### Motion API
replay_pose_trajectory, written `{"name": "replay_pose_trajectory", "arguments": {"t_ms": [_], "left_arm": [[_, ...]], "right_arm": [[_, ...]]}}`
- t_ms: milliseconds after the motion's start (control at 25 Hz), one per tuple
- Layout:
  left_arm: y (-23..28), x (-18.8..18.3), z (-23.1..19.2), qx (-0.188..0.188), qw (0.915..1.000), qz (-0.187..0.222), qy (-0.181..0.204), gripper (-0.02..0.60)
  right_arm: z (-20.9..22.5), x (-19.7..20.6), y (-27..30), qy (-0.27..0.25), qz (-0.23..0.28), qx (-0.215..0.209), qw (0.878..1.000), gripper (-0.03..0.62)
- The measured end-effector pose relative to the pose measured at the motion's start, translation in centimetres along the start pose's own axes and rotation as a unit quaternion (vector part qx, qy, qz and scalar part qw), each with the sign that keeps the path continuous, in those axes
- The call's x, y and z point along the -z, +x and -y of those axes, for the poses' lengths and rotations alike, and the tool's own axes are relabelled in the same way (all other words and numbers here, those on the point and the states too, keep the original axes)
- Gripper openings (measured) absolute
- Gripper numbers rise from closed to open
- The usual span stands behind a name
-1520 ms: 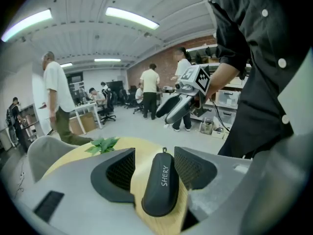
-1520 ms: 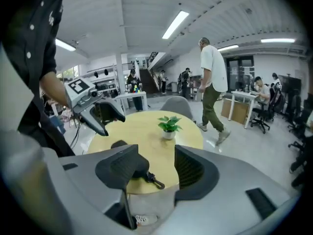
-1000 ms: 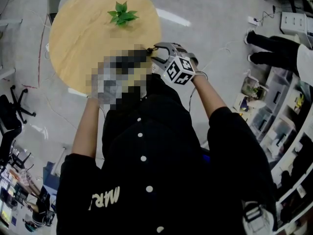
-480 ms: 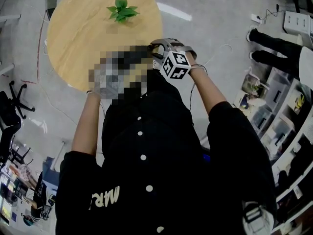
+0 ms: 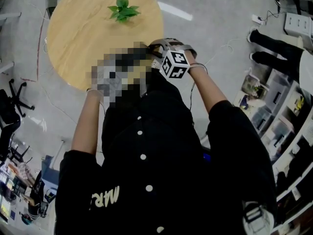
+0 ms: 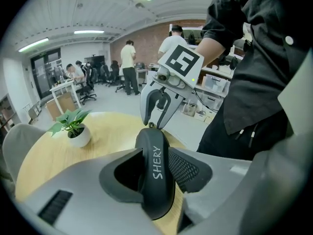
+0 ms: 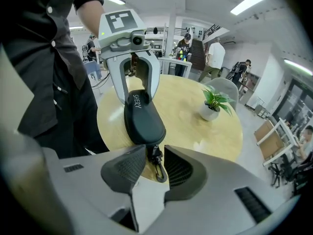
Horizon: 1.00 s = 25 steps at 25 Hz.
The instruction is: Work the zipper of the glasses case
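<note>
Black glasses case [image 7: 143,120]: smooth dark shell, held lengthwise between the two grippers over the near edge of the desk. It sits low in the middle of the left gripper view and at the centre of the right gripper view.
Writing: "SHERY" in white capitals along the shell. It reads plainly in the left gripper view and appears again, smaller, at the case's far end in the right gripper view.
Left gripper [image 6: 155,171]: the jaws have just been closing and clench one end of the case, a pad on each flank.
Right gripper [image 7: 154,155]: the jaws have just been closing. The pads stand just beside the clip on both sides with a slim gap showing, so they are not yet clamped.
Clip [image 7: 157,169]: small dark snap hook hanging from the zipper end of the case, between the right jaws.
Marker cube [image 5: 175,64]: white with black squares, on the right gripper at the centre of the head view. Its twin [image 7: 120,19] tops the left gripper at the upper left of the right gripper view.
Desk [image 5: 83,33]: round, pale wood, at the upper left of the head view.
Plant [image 5: 122,10]: green leaves in a white pot on the far part of the desk, well apart from the case.
Shirt [image 5: 161,155]: black with white buttons. White letters low on its front are too slanted to read surely.
</note>
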<state>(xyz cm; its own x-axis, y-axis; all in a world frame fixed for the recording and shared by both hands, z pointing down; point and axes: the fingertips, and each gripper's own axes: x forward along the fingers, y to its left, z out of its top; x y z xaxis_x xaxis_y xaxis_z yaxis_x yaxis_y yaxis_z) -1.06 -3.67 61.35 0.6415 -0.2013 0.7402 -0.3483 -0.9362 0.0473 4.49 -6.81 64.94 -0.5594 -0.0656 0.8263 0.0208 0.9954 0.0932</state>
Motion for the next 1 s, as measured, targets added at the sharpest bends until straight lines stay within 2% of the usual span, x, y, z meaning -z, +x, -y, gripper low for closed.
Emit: {"name": "replay_pose_trajectory", "arguments": {"t_ms": [200,360,560,680,840,1000], "left_arm": [[0.0,0.0,-0.1,0.014,0.9999,0.000,-0.002,0.163],[-0.1,0.0,-0.4,0.033,0.9994,0.004,-0.012,0.163],[-0.1,-0.1,-0.6,0.054,0.9983,0.003,-0.023,0.163],[-0.1,-0.2,-0.6,0.057,0.9981,0.001,-0.023,0.163],[-0.2,-0.3,-0.4,0.054,0.9984,-0.003,-0.018,0.163],[-0.2,-0.2,-0.4,0.052,0.9985,-0.005,-0.014,0.163]], "right_arm": [[-0.4,0.4,0.4,-0.012,-0.016,-0.020,1.000,0.101],[-0.9,1.3,0.6,-0.033,-0.043,-0.036,0.998,0.115],[-0.7,1.1,1.3,-0.044,-0.055,-0.015,0.997,0.101],[-0.4,1.0,1.7,-0.045,-0.063,-0.010,0.997,0.092],[-0.6,0.9,1.6,-0.066,-0.070,-0.021,0.995,0.081],[-0.6,0.7,1.2,-0.060,-0.065,-0.031,0.996,0.081]]}}
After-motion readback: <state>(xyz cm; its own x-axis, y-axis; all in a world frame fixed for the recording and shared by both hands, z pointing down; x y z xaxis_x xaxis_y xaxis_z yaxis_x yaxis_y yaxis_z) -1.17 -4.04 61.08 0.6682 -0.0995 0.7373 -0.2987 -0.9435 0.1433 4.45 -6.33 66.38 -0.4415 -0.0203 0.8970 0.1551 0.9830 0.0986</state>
